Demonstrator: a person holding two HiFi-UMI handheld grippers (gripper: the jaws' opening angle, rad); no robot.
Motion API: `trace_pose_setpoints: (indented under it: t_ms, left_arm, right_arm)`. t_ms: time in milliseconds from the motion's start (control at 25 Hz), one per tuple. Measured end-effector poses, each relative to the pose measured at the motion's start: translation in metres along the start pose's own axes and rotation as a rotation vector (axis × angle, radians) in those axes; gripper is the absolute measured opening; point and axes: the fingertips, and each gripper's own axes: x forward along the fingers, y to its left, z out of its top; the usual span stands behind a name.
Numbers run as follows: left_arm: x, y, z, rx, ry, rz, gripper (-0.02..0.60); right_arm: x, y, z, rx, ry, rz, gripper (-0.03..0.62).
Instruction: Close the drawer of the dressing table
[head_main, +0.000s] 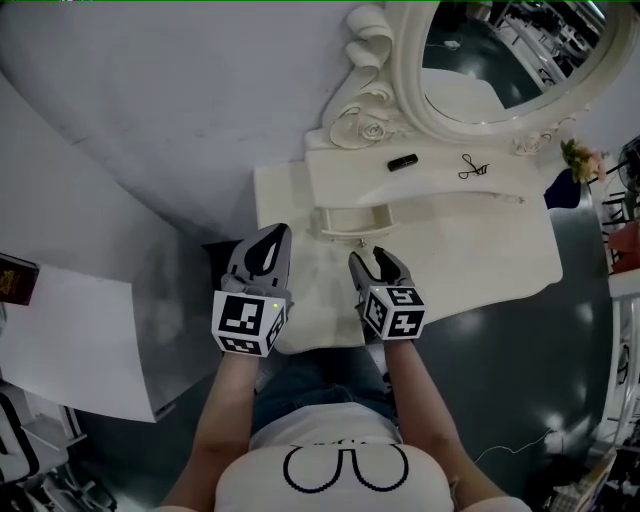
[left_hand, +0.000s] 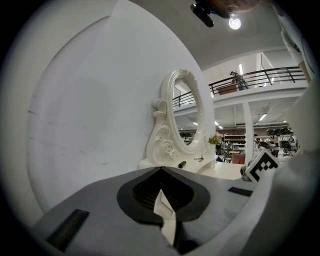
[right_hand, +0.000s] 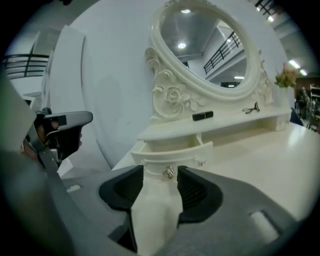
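The white dressing table (head_main: 480, 250) carries an oval mirror (head_main: 500, 60), and its small drawer (head_main: 352, 220) stands pulled out below the shelf. In the right gripper view the drawer's front (right_hand: 172, 157) and metal knob (right_hand: 169, 173) lie just past my right gripper (right_hand: 161, 172), which is open with nothing between its pads. From the head view, the right gripper (head_main: 368, 257) hovers just in front of the drawer. My left gripper (head_main: 276, 232) is beside it at the table's left corner. Its tips meet (left_hand: 161, 171) and it holds nothing.
A small black tube (head_main: 403, 162) and a black hairpin (head_main: 473, 168) lie on the shelf. Flowers (head_main: 580, 160) stand at the table's right end. A curved white wall (head_main: 150, 90) backs the table, and a white board (head_main: 70, 340) lies at the left.
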Motion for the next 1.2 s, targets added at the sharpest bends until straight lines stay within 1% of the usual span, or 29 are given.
trace_pose_setpoints:
  t_ms: [120,240,400,440,480,520,840,1200]
  left_arm:
    - [0.004,0.003,-0.007,-0.013,0.013,0.007,-0.002]
    - [0.007,0.006,-0.011,-0.02,0.023,0.018,-0.003]
    - [0.011,0.008,-0.017,-0.026,0.036,0.028,-0.002]
    - [0.011,0.009,-0.018,-0.025,0.04,0.03,-0.002]
    - [0.012,0.009,-0.019,-0.024,0.044,0.031,-0.003]
    - [0.012,0.01,-0.02,-0.023,0.047,0.033,-0.002]
    - [0.014,0.021,-0.02,-0.027,0.04,0.06,-0.002]
    - [0.015,0.039,-0.02,-0.031,0.038,0.094,-0.003]
  right_arm:
    - [0.015,-0.005,-0.015,0.038,0.043,-0.002,0.197]
    - [0.024,-0.006,-0.02,0.018,0.068,-0.004,0.186]
    - [0.033,-0.01,-0.02,0.001,0.075,-0.015,0.186]
    - [0.034,-0.012,-0.02,-0.006,0.074,-0.022,0.172]
    - [0.035,-0.014,-0.019,-0.014,0.072,-0.03,0.125]
    - [0.035,-0.015,-0.019,-0.021,0.072,-0.035,0.103]
    - [0.044,-0.012,-0.015,-0.038,0.081,0.005,0.098]
    - [0.065,-0.015,-0.002,-0.055,0.083,0.005,0.097]
